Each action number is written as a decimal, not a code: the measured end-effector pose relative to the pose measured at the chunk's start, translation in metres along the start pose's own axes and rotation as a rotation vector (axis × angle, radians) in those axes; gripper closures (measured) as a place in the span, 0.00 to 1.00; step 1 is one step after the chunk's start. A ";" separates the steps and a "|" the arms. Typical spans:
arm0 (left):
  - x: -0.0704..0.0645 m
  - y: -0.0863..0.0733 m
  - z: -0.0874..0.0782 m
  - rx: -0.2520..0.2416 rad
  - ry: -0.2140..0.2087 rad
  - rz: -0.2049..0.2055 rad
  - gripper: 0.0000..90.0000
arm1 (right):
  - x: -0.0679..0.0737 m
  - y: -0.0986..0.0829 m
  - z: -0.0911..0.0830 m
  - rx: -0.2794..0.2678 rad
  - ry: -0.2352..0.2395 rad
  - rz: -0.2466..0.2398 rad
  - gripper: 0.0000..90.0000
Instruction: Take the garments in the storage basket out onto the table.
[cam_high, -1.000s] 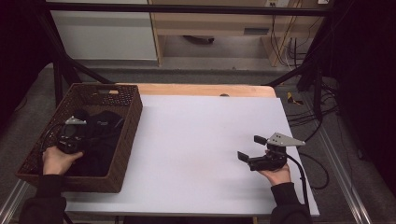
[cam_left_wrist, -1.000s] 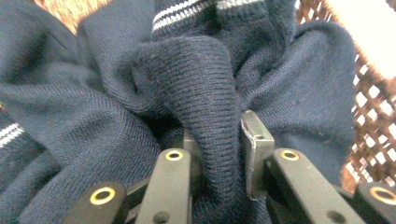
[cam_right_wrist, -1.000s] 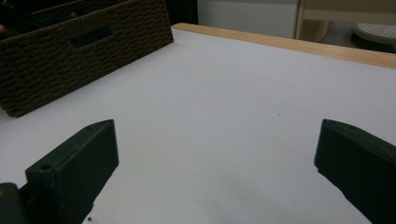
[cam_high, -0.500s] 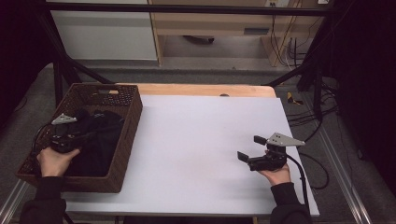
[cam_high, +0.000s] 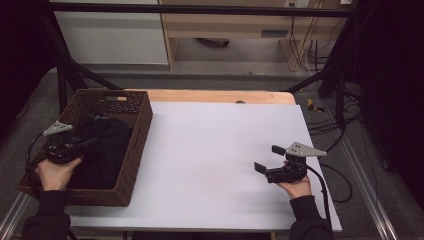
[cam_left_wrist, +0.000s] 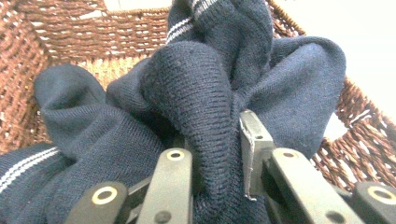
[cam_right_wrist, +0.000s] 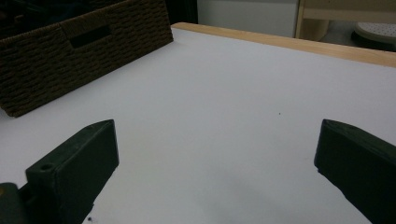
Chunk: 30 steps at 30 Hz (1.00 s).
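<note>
White desk (cam_high: 215, 150), mostly bare, w/ a brown wicker basket (cam_high: 131, 150) at left of frame. Inside it: a bunched navy knit sweater (cam_high: 102, 150) w/ thin white stripes, ribbed texture. Left hand-held gripper (cam_left_wrist: 210, 154), lower left, is clamped on a raised fold of the sweater. Right hand-held gripper (cam_high: 270, 162), lower right, sits on the desk, jaws wide apart, holding nothing.
</note>
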<state>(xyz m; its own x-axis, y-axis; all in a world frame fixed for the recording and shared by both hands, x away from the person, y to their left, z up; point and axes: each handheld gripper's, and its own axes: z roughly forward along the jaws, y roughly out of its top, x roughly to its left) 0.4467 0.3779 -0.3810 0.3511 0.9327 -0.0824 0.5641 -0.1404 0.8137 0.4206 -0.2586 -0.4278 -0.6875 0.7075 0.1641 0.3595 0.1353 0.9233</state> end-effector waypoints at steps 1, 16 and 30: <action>-0.001 0.000 0.000 -0.004 -0.003 0.001 0.84 | 0.000 0.000 0.000 0.000 0.001 0.001 0.00; 0.002 0.020 -0.016 -0.033 -0.018 -0.007 0.84 | 0.000 0.001 -0.001 -0.008 0.003 0.006 0.00; -0.002 0.048 -0.045 -0.087 -0.027 0.031 0.85 | 0.000 0.001 -0.001 -0.009 0.002 0.009 0.00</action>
<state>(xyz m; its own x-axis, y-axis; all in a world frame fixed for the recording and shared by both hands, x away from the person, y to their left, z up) 0.4398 0.3842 -0.3157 0.3881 0.9189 -0.0711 0.4859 -0.1385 0.8630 0.4201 -0.2596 -0.4265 -0.6858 0.7070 0.1729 0.3598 0.1229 0.9249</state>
